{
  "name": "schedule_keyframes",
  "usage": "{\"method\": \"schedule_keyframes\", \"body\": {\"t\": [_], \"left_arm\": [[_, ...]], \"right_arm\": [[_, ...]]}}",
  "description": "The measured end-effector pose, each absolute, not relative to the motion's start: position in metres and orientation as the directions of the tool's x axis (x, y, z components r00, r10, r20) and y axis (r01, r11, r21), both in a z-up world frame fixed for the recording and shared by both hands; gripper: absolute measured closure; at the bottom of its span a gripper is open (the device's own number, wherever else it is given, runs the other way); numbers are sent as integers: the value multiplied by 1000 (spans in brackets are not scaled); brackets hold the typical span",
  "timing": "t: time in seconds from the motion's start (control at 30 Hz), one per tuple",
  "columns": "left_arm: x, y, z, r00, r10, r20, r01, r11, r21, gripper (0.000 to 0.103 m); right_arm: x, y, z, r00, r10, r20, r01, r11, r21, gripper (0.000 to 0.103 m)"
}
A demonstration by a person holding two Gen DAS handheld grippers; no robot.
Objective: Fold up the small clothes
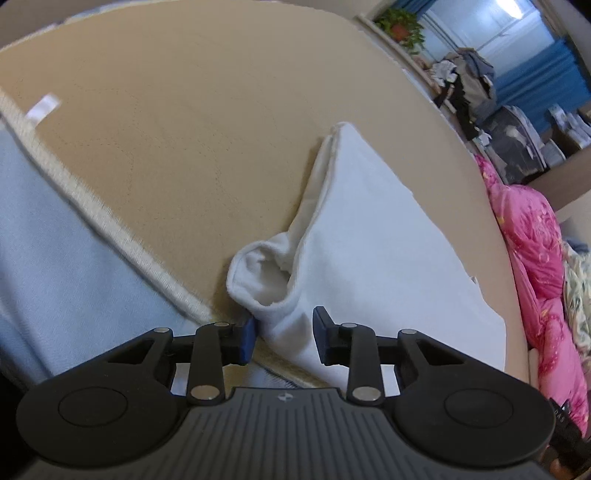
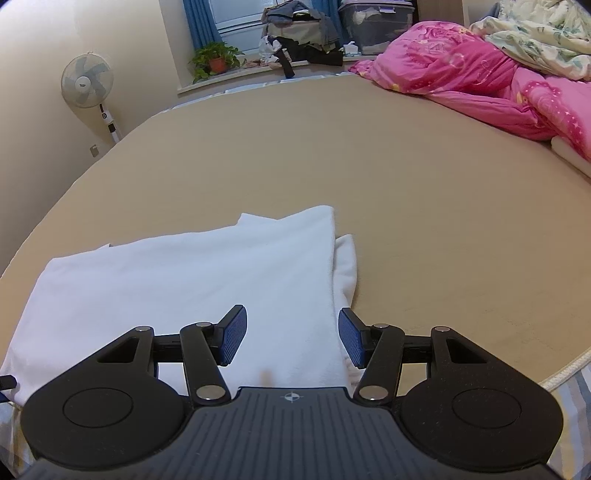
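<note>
White garment (image 2: 192, 280) between both open sets of fingers; clear lidded bin (image 2: 376, 22) of unclear contents beyond.

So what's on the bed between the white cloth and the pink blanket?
Nothing. In the right wrist view, only bare tan bed cover stretches from the white cloth to the pink blanket.
</note>
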State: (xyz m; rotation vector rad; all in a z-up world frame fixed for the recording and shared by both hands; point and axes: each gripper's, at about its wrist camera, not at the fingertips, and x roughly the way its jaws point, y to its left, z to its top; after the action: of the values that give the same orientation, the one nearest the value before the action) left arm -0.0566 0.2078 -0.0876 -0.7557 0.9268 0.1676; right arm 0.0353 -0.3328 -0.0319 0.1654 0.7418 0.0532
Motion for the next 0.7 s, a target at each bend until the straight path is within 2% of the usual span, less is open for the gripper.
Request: {"method": "schedule_keyframes", "body": {"t": [0.27, 0.47, 0.57, 0.7], "left_arm": [[-49, 217, -101, 619, -197, -760, -484, 666, -567, 67], [-46, 214, -101, 623, -175, -762, -484, 679, -552, 66], [-36, 202, -96, 621, -165, -766, -481, 692, -539, 61], [-28, 195, -94, 612, -150, -777, -472, 719, -510, 59]], "right_arm": [[36, -337, -28, 746, 97, -659, 31, 983, 180, 46], [40, -355, -22, 753, 62, -655, 106, 971, 214, 46], [43, -364, -19, 748, 43, -663, 137, 966, 218, 46], [59, -369, -9, 716, 85, -693, 80, 976, 202, 46]]}}
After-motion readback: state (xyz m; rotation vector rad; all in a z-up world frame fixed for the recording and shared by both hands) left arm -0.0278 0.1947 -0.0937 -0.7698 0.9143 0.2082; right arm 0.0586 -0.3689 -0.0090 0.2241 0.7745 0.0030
